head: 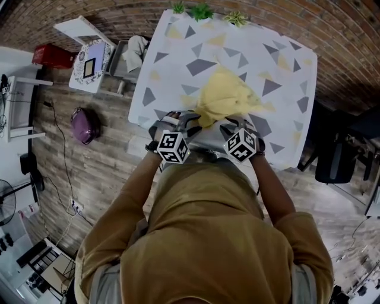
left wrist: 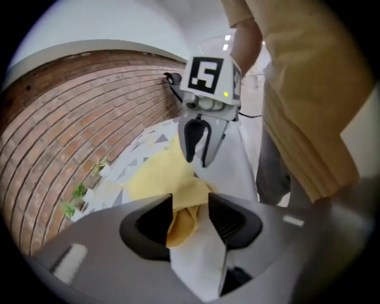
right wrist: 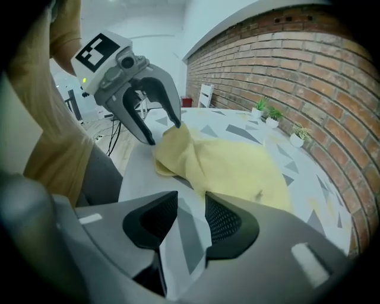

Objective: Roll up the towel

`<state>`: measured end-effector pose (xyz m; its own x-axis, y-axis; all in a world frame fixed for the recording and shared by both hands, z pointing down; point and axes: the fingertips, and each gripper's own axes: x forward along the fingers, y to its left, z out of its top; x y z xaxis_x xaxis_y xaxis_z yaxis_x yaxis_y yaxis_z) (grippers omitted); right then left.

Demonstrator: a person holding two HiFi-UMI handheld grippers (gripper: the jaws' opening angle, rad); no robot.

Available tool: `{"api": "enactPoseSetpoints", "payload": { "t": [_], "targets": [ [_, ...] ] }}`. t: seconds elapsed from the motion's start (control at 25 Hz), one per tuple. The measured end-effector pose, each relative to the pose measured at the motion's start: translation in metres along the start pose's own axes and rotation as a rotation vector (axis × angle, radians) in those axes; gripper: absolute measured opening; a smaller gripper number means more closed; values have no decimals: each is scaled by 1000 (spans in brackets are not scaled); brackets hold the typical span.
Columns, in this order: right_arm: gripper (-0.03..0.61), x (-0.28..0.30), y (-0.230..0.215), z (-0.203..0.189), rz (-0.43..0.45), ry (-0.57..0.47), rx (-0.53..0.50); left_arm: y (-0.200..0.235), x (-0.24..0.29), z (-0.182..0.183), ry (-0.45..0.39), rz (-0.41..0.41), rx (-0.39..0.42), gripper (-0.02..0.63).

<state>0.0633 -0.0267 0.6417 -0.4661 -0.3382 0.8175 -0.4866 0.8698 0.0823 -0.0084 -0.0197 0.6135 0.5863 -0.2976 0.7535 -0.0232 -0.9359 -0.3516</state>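
A crumpled yellow towel (head: 225, 98) lies bunched on the white table (head: 172, 71) with grey and yellow triangles. Both grippers hover at its near edge, close to the table's front. In the left gripper view, a folded corner of the towel (left wrist: 181, 217) sits between the jaws of my left gripper (left wrist: 190, 208), against one pad, with a gap to the other pad. My right gripper (right wrist: 191, 217) stands open over bare tabletop, the towel (right wrist: 231, 166) just beyond its tips. The right gripper view shows the left gripper (right wrist: 163, 133) with spread fingers at the towel's corner.
Small potted plants (head: 202, 10) line the table's far edge by the brick wall. A white stool (head: 89, 59), a red box (head: 50, 54) and a purple object (head: 85, 124) are on the floor to the left. A black chair (head: 335, 157) stands to the right.
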Motion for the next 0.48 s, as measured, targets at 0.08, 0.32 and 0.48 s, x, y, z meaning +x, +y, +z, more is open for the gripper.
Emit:
{"api": "enactPoseSetpoints", "payload": {
  "t": [0.08,0.32,0.48],
  "targets": [
    [126,0,-2,1,-10,-1,9,-2,13,-4,30,-26,50,202],
    [126,3,-5,3,-14,3,25,9,27,-2,35,-48,32,97],
    [126,2,-3,3,-20,-7,37,15,20,1,-10,-45,-102,69]
  ]
}}
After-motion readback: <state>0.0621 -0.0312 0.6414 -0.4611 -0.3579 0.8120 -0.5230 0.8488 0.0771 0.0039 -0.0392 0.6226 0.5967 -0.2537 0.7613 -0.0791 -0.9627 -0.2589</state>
